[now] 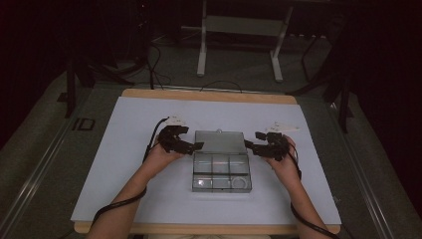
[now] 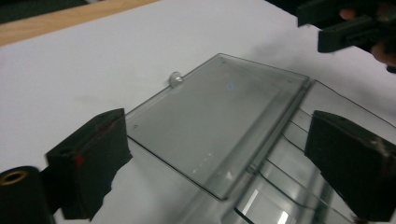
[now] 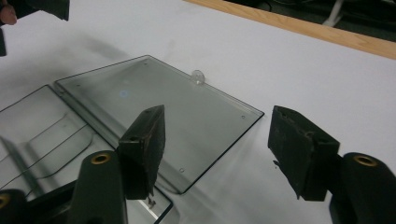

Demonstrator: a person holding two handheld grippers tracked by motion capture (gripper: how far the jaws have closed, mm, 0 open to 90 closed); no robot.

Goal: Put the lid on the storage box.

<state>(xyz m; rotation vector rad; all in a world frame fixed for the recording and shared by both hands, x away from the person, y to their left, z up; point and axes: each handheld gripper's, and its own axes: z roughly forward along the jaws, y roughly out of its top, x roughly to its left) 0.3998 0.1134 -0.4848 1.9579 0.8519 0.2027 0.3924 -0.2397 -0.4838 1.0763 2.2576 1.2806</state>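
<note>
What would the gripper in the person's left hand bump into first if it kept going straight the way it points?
Probably the open lid of the clear plastic box. The left gripper points at it with open jaws either side of the lid's corner. Beyond it waits the right gripper, though depth is unclear.

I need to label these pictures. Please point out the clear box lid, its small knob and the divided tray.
clear box lid (image 2: 219, 126), left gripper view, middle of the flat panel
small knob (image 3: 198, 76), right gripper view, the round bump
divided tray (image 1: 221, 172), high view, a centre divider
</note>
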